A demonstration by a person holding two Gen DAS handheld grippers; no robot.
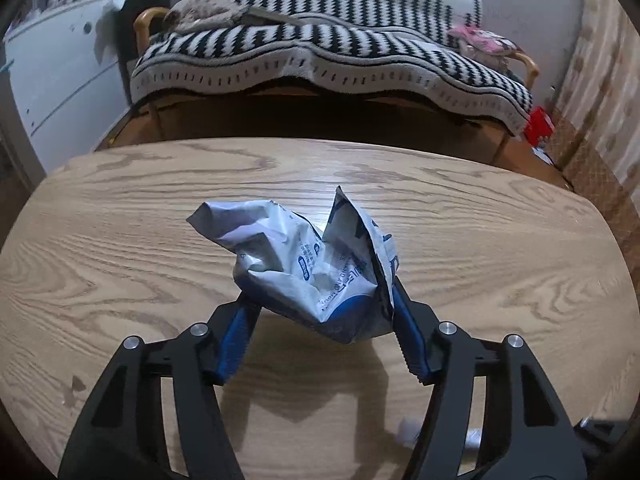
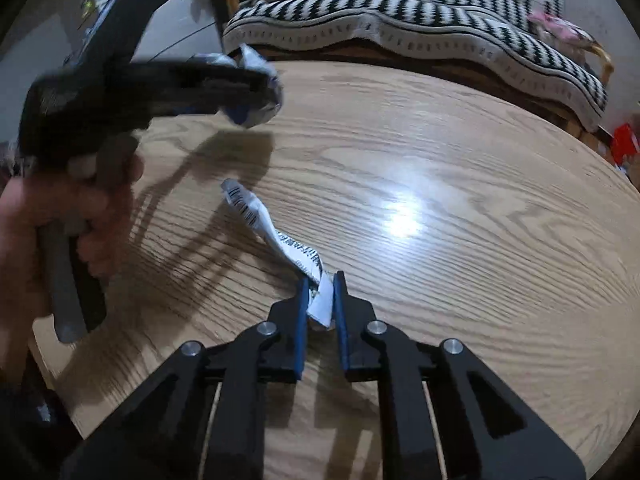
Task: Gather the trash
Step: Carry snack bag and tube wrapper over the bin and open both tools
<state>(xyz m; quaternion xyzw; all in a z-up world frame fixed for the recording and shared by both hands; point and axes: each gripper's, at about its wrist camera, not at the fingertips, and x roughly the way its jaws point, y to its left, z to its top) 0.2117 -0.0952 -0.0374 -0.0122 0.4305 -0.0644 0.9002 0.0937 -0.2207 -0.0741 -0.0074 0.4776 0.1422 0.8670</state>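
Left gripper [image 1: 320, 300] pinches crumpled white-and-blue wrapper [image 1: 316, 264]; its blue print is unreadable. Right gripper [image 2: 320, 300] clamps twisted white strip [image 2: 276, 236] bearing a barcode, above wooden table [image 2: 480, 220].

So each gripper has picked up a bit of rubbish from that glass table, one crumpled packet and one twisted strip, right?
Nearly: the table is wooden, not glass; both wrist views show its grain. The left gripper does hold the crumpled packet, and the right gripper the twisted strip.
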